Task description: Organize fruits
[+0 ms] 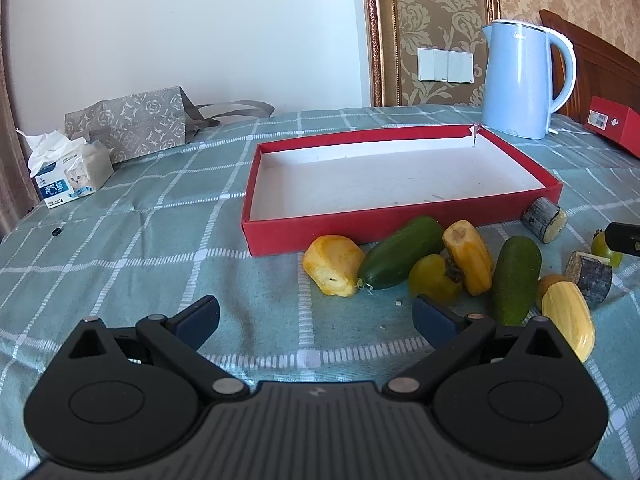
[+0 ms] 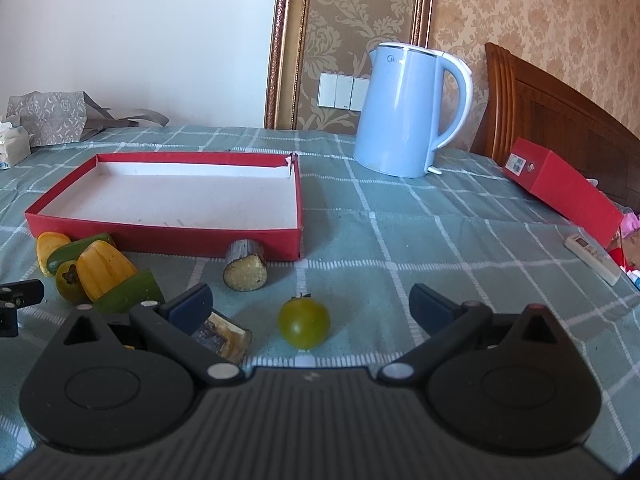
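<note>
A shallow red tray (image 1: 312, 232) (image 2: 168, 242) with a white floor lies on the checked cloth, nothing in it. In front of it lie yellow fruit pieces (image 1: 334, 266), green cucumbers (image 1: 400, 258), a green-yellow persimmon (image 1: 434, 280) and cut log-like chunks (image 1: 546, 220). My left gripper (image 1: 316, 316) stands open over bare cloth, just short of the pile. My right gripper (image 2: 310, 306) is open too, with a small green tomato (image 2: 304, 324) lying between its fingers, untouched. A chunk (image 2: 224, 338) sits by its left finger.
A light blue kettle (image 1: 520, 80) (image 2: 408, 112) stands behind the tray. A red box (image 2: 560, 192) and a white remote (image 2: 592, 258) lie at the right. A patterned bag (image 1: 128, 124) and tissue pack (image 1: 68, 176) sit far left.
</note>
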Tool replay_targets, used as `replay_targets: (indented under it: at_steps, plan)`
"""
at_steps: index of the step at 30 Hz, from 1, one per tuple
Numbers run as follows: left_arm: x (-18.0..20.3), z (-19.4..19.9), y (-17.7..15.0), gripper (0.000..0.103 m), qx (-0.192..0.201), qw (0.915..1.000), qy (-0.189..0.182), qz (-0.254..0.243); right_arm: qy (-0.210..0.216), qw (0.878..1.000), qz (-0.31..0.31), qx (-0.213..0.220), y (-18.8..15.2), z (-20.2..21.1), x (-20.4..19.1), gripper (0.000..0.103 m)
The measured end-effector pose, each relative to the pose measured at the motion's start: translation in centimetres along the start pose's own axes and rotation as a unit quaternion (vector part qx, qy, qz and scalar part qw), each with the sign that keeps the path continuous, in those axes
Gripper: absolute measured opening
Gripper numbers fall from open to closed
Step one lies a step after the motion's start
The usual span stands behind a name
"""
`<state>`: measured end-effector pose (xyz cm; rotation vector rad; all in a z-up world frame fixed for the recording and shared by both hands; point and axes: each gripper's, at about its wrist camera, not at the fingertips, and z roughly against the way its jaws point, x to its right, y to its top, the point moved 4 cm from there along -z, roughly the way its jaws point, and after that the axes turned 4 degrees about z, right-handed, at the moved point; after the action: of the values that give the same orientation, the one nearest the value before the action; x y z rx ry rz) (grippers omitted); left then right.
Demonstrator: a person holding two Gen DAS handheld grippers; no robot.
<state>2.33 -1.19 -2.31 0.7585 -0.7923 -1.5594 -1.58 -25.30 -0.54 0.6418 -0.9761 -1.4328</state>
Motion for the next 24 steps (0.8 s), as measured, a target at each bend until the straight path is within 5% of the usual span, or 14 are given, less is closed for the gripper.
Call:
replay_targets:
  at_steps: [24]
  plan:
    - [-0.1,0.1,0.1,0.103,0.000,1.0000,0.003,-0.006,0.027,1.000,-0.013,0.002,-0.3,0.1,1.6,0.103]
